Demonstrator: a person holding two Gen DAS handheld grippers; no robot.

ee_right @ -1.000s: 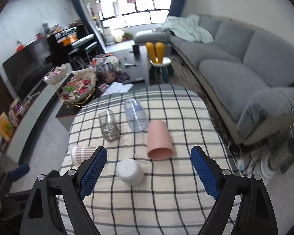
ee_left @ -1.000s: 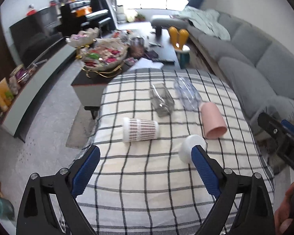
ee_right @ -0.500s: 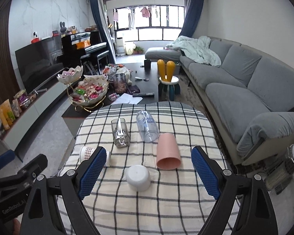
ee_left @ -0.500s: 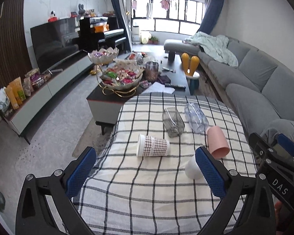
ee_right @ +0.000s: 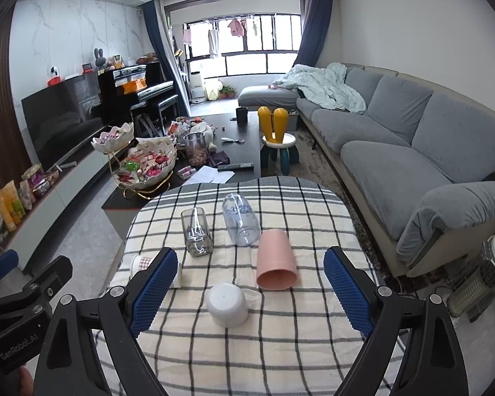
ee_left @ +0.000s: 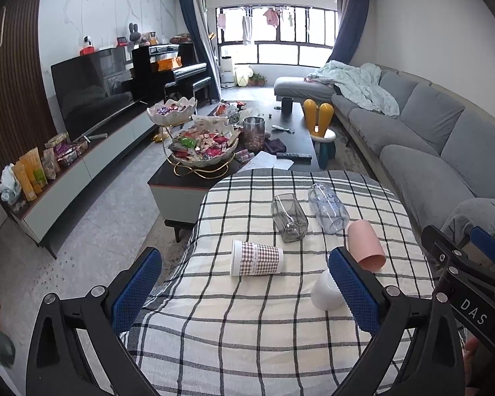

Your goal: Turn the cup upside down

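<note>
Five cups sit on the checked cloth (ee_right: 280, 340). The white cup (ee_right: 227, 304) stands upside down, base up, nearest the grippers. The pink cup (ee_right: 276, 260) lies on its side just beyond it, its open mouth facing the cameras and showing nothing inside. The square glass (ee_right: 196, 236) and the clear cup (ee_right: 241, 219) also lie on their sides further back, side by side, both see-through with nothing in them. The paper cup (ee_left: 256, 258), brown-checked with a white rim, lies on its side toward the left edge of the cloth; its inside cannot be seen.

The left gripper (ee_left: 244, 283) hangs above the near cloth with its jaws wide apart, holding nothing. The right gripper (ee_right: 250, 287) does the same, jaws wide apart, with the white cup and the pink cup showing between its blue pads (ee_right: 153, 288).

The left view shows the whole paper cup, while the right view shows only its rim end, the rest hidden behind the left pad. The right view shows the whole white cup; in the left view that cup (ee_left: 326, 292) is partly covered by the gripper's right pad (ee_left: 353, 292). Each view catches the other gripper at its edge.

On the coffee table (ee_right: 244, 151) behind, two-tier bowls (ee_right: 148, 165) hold wrapped sweets, and a jar (ee_right: 194, 148) holds something brownish.
</note>
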